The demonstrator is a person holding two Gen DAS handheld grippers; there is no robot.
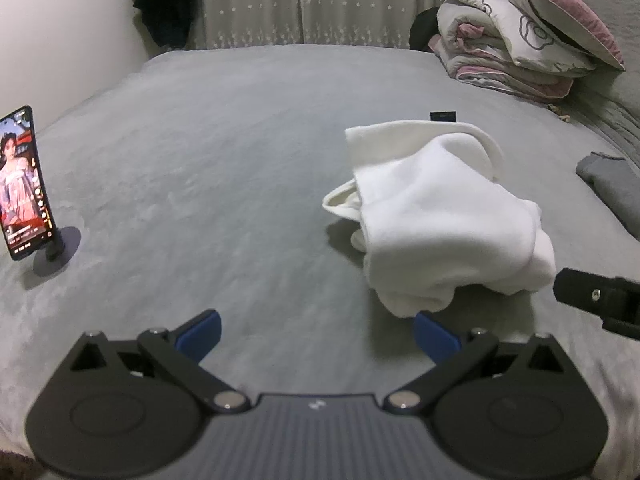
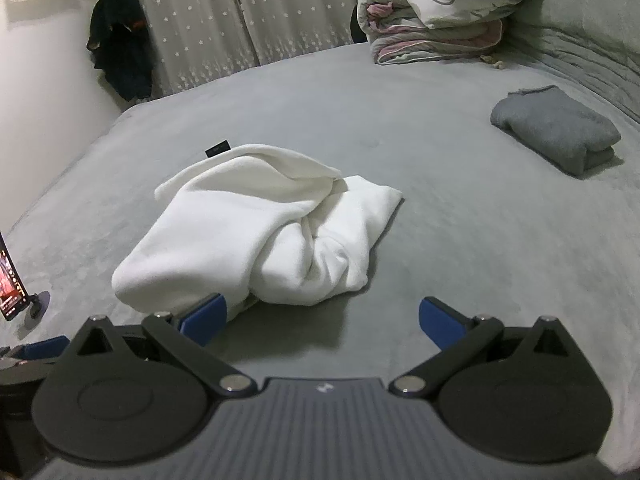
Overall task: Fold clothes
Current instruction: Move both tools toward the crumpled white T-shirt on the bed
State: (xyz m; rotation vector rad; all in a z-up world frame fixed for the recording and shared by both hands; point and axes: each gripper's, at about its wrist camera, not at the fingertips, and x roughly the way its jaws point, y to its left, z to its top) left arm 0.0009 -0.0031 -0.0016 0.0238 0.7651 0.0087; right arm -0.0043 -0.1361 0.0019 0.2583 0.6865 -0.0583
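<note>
A white fleece garment (image 1: 436, 216) lies in a loose bundle on the grey bed (image 1: 224, 152); in the right wrist view the white garment (image 2: 260, 232) sits just beyond the fingers. My left gripper (image 1: 318, 338) is open, with its right blue pad (image 1: 434, 338) touching the bundle's near edge. My right gripper (image 2: 322, 322) is open too, its left blue pad (image 2: 206, 316) against the garment's front fold. Neither holds cloth. The right gripper's black body (image 1: 600, 300) shows at the left view's right edge.
A folded grey garment (image 2: 556, 130) lies at the right of the bed. A phone on a stand (image 1: 26, 184) stands at the left edge. Stacked quilts and a pillow (image 1: 516, 36) sit at the far right corner. Dark clothes (image 2: 120, 40) hang by the curtain.
</note>
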